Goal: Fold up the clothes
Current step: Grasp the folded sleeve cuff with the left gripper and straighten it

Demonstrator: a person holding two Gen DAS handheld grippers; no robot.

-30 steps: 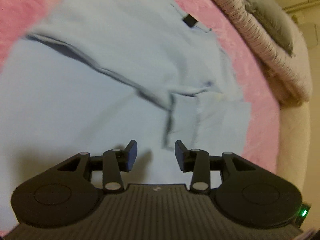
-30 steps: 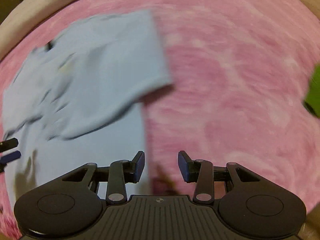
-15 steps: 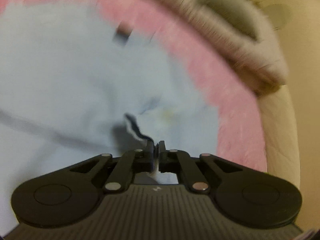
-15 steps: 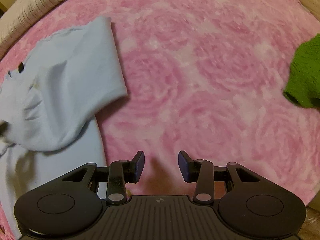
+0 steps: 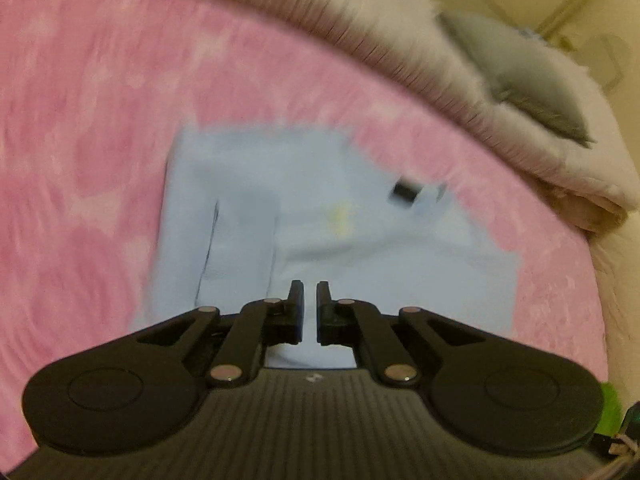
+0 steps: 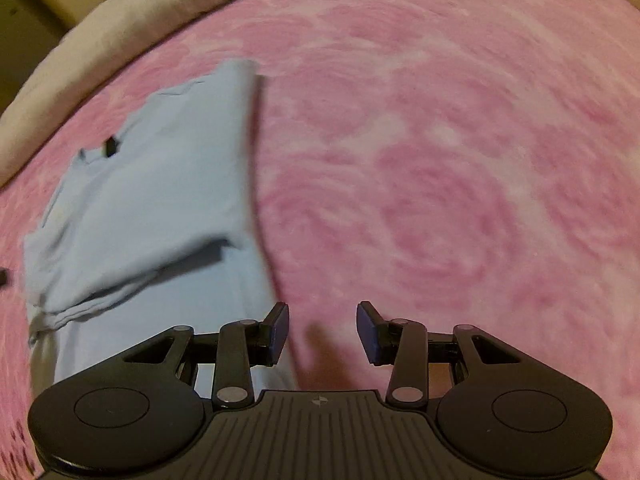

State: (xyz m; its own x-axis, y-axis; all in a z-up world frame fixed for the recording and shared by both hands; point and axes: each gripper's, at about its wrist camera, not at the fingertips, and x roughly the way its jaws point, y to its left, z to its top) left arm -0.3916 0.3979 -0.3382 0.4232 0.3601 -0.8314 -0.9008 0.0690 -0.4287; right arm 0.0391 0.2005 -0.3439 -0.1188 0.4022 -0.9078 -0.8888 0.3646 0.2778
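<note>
The left gripper (image 5: 308,304) points down at the bed, and its two black jaws are just starting to open, with only a thin gap between them. Nothing is pinched in that gap, so it looks like it is letting go. The light blue shirt (image 5: 320,216) lies right past its tips, from about ten o'clock round to two o'clock. The shirt is soft and thin, and it lies flat with a layer folded over, so I think one fold is made already. A small black tag (image 5: 406,193) sits at its neck, near one o'clock. The right gripper (image 6: 322,330) has its jaws apart and holds nothing. Its left pad hangs over the shirt's near edge, and its right pad hangs over the pink blanket (image 6: 440,180), so it may be getting ready to take that edge. The blanket is fuzzy, with round rose shapes, and it makes a soft flat place for folding. Far off at one o'clock from the left gripper are a fluffy pale quilt (image 5: 420,40) and a grey pillow (image 5: 528,76).
</note>
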